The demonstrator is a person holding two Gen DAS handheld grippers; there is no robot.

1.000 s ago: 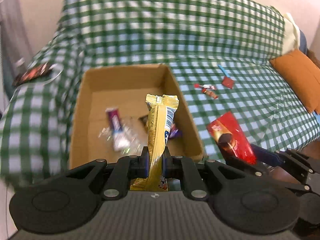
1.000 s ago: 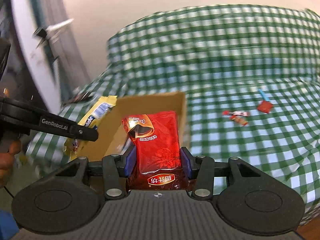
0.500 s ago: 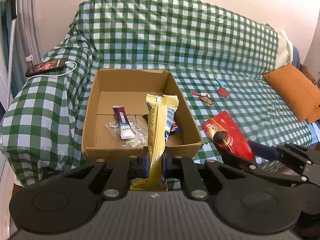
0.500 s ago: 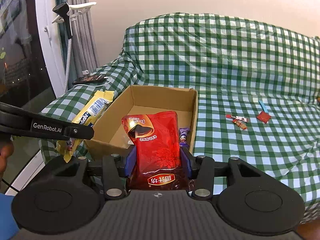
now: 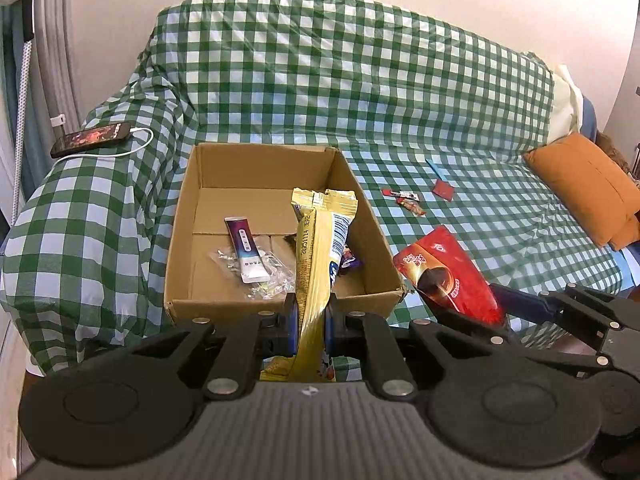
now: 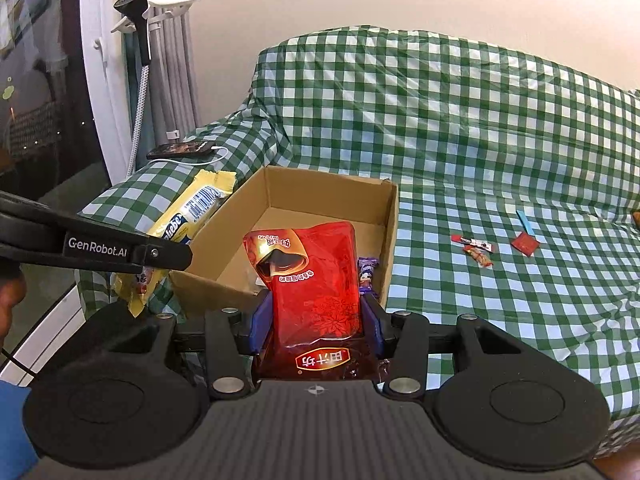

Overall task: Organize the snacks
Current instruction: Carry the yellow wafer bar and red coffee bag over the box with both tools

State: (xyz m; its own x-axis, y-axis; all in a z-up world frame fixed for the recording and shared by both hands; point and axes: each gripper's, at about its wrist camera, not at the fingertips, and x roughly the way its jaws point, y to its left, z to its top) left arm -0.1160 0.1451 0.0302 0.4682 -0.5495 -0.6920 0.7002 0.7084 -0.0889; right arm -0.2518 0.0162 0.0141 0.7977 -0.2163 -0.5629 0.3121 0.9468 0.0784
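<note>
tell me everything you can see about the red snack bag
The red snack bag is a glossy, crinkly pouch that looks like foil or plastic, printed with a dark cup, gold trim, faint flower patterns and an orange label with white characters near its bottom. The right gripper is shut on its lower part, holding it upright in front of the cardboard box, not yet inside. Nothing else visibly touches it.

Lower end of yellow snack pack hidden behind gripper body, small wrappers on the checked cover too small to identify, orange cushion cut off at frame edge
</note>
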